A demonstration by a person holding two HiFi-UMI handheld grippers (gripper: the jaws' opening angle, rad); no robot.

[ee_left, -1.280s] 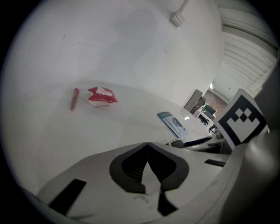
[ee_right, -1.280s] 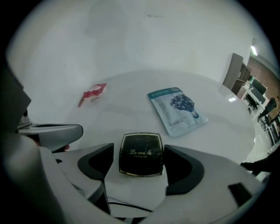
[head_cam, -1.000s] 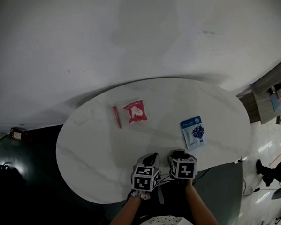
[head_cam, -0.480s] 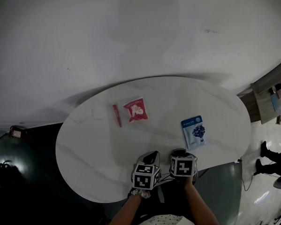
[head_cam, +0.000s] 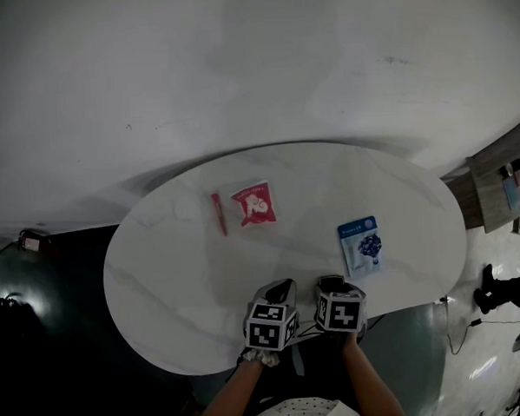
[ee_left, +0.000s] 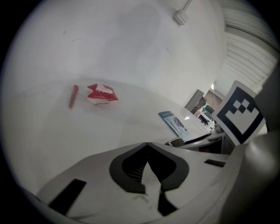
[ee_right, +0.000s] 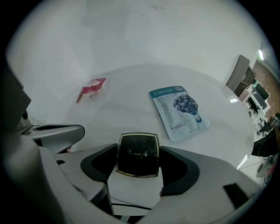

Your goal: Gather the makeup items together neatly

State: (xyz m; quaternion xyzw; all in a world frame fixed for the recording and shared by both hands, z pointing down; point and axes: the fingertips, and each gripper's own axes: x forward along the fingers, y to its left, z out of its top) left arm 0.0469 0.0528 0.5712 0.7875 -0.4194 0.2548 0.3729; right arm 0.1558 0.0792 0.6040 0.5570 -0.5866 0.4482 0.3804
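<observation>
Listing, head view: white desk (head_cam: pixel 177 285) carrying red stick (head_cam: pixel 219 214) just beside red sachet (head_cam: pixel 254 204) on the far side; blue mask packet (head_cam: pixel 360 246) to the right, well apart.
Left gripper view: left gripper (ee_left: pixel 147 148) clenched, empty.
Right gripper view: right gripper (ee_right: pixel 139 161), jaws just closing, grasping black compact (ee_right: pixel 138 151).

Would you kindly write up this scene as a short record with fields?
Surface: round white table
Loose items: red stick just left of red sachet, far side; blue sachet apart, to the right
Left gripper: shut, empty
Right gripper: jaws have just been closing, pads against black compact at the near edge
Gathered: not yet
</observation>
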